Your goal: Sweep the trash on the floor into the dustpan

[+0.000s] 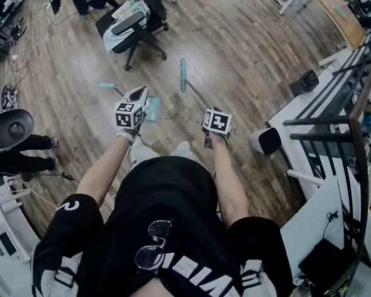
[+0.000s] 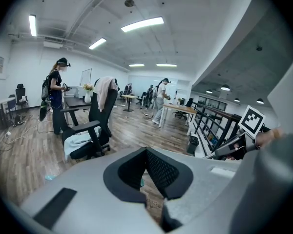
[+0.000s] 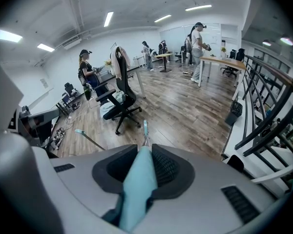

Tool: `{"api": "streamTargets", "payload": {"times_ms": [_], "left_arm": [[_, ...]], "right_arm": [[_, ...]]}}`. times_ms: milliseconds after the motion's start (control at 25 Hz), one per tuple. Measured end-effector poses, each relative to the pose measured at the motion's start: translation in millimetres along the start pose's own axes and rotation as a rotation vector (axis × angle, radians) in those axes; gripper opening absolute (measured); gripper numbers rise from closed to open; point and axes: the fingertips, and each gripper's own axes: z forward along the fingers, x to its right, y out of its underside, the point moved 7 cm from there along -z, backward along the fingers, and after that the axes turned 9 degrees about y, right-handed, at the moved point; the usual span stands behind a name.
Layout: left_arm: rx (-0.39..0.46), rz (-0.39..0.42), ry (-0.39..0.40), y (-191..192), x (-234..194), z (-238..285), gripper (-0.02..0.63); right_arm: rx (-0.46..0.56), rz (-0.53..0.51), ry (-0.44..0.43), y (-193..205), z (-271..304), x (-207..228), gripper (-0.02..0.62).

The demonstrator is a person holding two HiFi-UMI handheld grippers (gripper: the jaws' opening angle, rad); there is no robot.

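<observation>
Currently | right gripper (image 3: 139,172) clamped on broom (image 1: 183,75) handle | left gripper (image 2: 147,175) nearly closed, seemingly on dustpan (image 1: 152,108) | risk: far broom head twists in grip, flicking trash past the dustpan

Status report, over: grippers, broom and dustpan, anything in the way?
Copy: right gripper shut on broom; left gripper apparently shut on dustpan. No trash discernible. Ahead, office chair.

The broom (image 1: 183,76) has a light blue head on a thin stick; the head points away, down by the wood floor (image 1: 247,48); the light blue dustpan (image 1: 152,108) is near its left.
</observation>
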Motion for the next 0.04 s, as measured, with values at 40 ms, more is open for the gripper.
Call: {"api": "streamTargets", "payload": {"times_ms": [40], "left_arm": [[-0.001, 0.0, 0.0, -0.3, 0.3, 0.4, -0.003]], "right_arm": [[-0.006, 0.008, -0.009, 0.9, 0.6, -0.6, 0.083]]}}
